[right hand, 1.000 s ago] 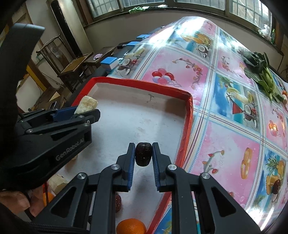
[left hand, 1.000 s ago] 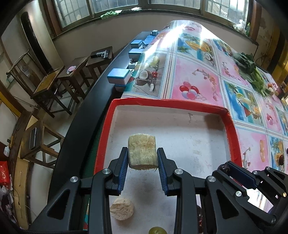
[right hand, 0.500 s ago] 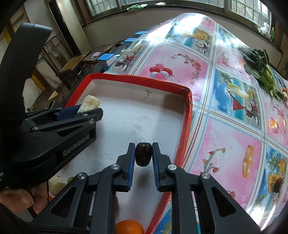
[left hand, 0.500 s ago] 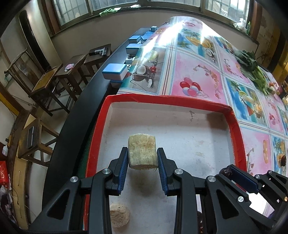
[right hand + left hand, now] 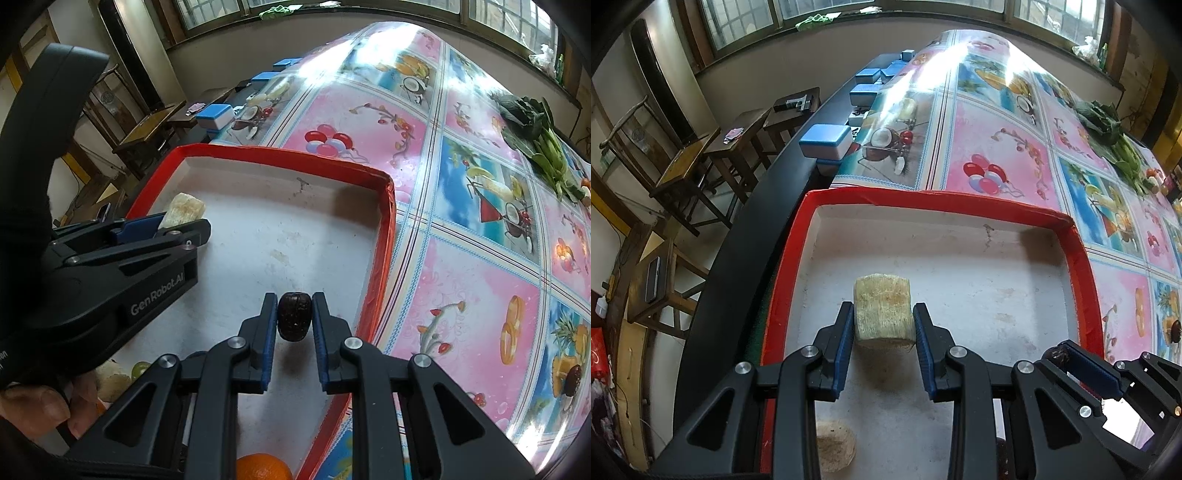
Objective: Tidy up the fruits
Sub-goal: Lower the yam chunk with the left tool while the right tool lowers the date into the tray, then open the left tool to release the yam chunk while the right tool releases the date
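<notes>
Left gripper [image 5: 882, 319] clamps a pale fibrous chunk [image 5: 882, 312] and right gripper [image 5: 294, 319] a dark date [image 5: 294, 316], both held above the red tray [image 5: 384, 236], evidently for sorted placement.

A long table covered in a glossy pink-and-blue fruit-print oilcloth [image 5: 461, 258] carries a shallow red-rimmed cardboard tray with a white floor [image 5: 934, 201] directly beneath and ahead of the fingers. Far beyond the fingertips to the right lie leafy green vegetables [image 5: 535, 136]; far ahead to the left sit blue-lidded white boxes [image 5: 825, 142].
</notes>
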### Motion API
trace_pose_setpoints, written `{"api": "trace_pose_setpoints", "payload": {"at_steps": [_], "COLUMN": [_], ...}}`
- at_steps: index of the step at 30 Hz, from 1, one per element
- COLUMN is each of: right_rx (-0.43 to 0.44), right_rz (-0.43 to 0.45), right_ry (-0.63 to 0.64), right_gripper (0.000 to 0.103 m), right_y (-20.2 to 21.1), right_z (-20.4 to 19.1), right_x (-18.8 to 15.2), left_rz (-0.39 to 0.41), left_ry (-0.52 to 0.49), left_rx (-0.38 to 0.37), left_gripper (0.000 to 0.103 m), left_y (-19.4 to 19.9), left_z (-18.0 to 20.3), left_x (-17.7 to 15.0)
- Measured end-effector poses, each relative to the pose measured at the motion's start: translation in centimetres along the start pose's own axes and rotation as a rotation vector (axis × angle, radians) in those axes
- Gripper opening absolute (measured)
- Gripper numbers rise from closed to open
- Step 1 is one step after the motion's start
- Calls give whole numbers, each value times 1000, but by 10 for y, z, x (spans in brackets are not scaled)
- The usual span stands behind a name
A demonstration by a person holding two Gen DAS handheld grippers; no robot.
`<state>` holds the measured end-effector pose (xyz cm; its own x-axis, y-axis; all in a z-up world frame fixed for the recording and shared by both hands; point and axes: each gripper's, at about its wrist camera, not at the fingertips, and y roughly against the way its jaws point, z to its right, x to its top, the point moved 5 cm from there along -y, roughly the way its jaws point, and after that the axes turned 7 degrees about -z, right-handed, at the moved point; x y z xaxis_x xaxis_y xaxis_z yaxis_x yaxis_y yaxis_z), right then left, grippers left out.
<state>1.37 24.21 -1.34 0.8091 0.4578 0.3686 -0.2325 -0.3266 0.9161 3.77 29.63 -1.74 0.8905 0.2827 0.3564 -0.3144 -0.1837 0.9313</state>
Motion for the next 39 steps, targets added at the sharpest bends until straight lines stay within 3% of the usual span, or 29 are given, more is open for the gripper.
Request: {"api": "trace_pose_setpoints", "payload": {"at_steps": [24,26,30,32,39], "right_rx": [-41,-35,-21,-21,14], "right_rz": [-22,-24,-24,-15,43], "right_ry": [4,6,22,24,-18], "right_gripper": [21,27,47,54,58], "right_y": [-10,-11,-11,-10,17], "right_z": [-2,-3,-10,-13,-6], "right_x": [-4,-4,-4,-4,-4], "left_rz": [10,10,10,8,35], "left_ry": [-6,-4,8,15,46], "left_rx": [22,28,31,22,-14], "left_gripper": [33,36,51,52,52], "left_y": [-4,-4,-5,-5,15], "left_z": [2,1,-2,-4,-10], "left_x": [-2,-2,-3,-2,1]}}
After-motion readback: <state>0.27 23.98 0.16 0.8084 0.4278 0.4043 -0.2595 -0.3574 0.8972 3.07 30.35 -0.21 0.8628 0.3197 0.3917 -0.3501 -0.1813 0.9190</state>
